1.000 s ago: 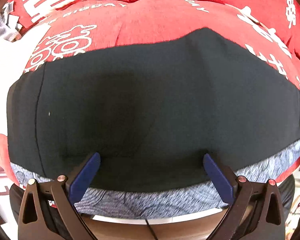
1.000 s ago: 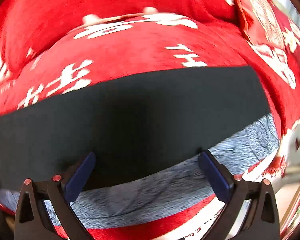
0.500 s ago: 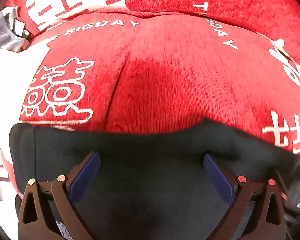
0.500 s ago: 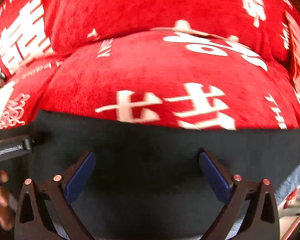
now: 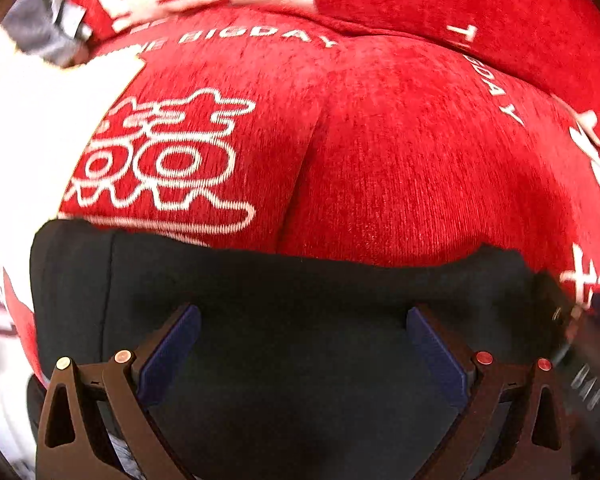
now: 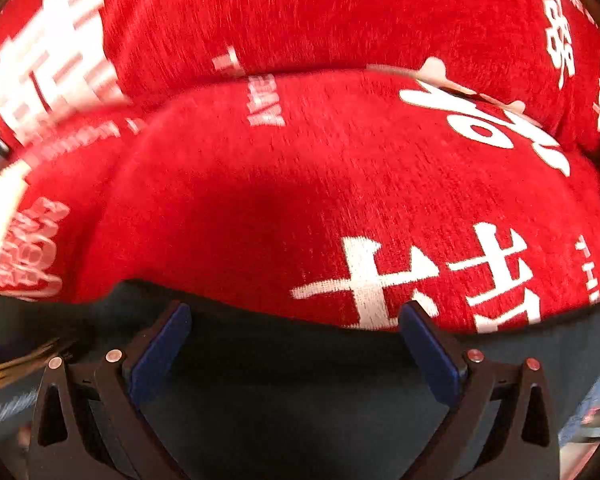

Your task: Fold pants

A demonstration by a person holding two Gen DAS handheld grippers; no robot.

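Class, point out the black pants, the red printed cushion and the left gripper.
black pants (image 5: 280,280), left wrist view, far edge.
red printed cushion (image 5: 400,160), left wrist view, bare pile.
left gripper (image 5: 302,344), left wrist view, between fingertips.

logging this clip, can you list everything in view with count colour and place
pants: one, black, spread across the near part of both views, on the red cover
red cover: one, red with white characters and lettering, over the cushions behind the pants
grey cloth: one, grey, upper left corner of the left wrist view, blurred
white surface: one, white, left edge beside the red cover
left tool: one, black with blue pads, open over the pants
right tool: one, black with blue pads, open over the pants' far edge
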